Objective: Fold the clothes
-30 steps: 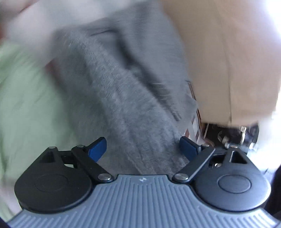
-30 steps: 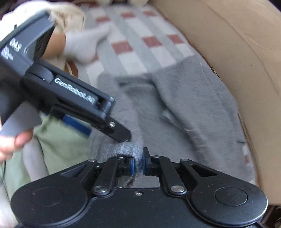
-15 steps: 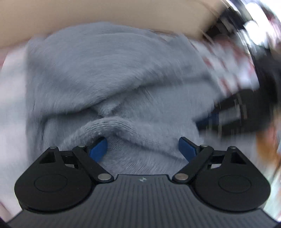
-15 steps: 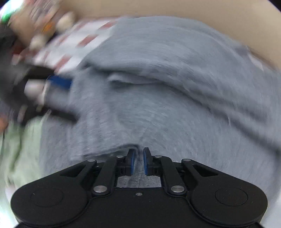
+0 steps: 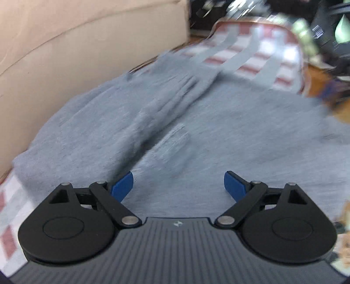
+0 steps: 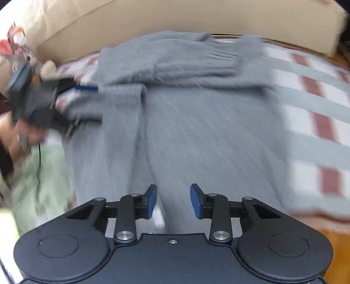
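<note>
A fuzzy grey sweater lies spread on a checked red, white and grey cloth, one sleeve folded across its body. My left gripper hovers over the sweater with its jaws wide apart and nothing between the pads. My right gripper is above the sweater's near part; its jaws are opening, grey knit shows in the gap below, and the pads press on nothing. The left gripper also appears, blurred, at the sweater's left edge in the right wrist view.
A beige cushioned wall runs along the far side of the checked cloth. A pale green garment lies to the left. A soft toy sits at the far left. Dark clutter stands beyond the cloth.
My right gripper let go of the grey knit it pinched and its jaws parted. Both grippers swung across the sweater and rolled; the sweater now lies flatter with a sleeve laid over it.
</note>
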`<act>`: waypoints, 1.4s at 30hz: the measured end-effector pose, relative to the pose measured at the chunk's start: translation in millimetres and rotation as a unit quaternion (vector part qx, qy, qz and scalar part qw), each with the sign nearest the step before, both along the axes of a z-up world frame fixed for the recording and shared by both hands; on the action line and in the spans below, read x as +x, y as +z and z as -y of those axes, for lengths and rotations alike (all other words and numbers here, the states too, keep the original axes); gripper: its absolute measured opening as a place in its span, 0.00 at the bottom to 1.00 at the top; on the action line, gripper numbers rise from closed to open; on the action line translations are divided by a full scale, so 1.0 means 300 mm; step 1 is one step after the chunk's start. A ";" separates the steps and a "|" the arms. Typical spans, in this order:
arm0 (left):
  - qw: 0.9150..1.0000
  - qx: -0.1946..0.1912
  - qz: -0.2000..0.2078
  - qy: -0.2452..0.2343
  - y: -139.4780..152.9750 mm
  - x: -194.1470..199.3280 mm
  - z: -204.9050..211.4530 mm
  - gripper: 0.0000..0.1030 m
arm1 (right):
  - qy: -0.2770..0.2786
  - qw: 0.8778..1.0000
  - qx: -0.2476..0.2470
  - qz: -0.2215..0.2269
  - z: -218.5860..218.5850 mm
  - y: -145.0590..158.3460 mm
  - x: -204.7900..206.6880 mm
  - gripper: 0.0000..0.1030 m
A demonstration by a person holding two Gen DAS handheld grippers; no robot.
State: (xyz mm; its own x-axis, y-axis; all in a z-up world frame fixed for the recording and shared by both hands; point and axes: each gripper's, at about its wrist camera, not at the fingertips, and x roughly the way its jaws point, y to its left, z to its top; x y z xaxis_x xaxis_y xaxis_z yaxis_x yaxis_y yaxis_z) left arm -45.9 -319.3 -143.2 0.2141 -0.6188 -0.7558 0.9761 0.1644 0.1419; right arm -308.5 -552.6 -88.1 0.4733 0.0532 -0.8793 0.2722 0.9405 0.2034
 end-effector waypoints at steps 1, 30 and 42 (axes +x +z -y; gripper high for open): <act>1.000 0.018 0.014 0.021 -0.009 0.015 0.010 0.88 | -0.009 1.000 -0.022 -0.004 -0.015 0.015 -0.090 0.41; 0.975 0.000 -0.014 0.220 0.084 0.082 -0.151 0.86 | -0.044 0.959 -0.254 0.119 -0.232 -0.185 -0.306 0.08; 0.948 -0.023 -0.179 0.260 -0.055 0.323 -0.211 0.86 | -0.072 0.954 -0.283 0.065 -0.028 -0.138 0.178 0.08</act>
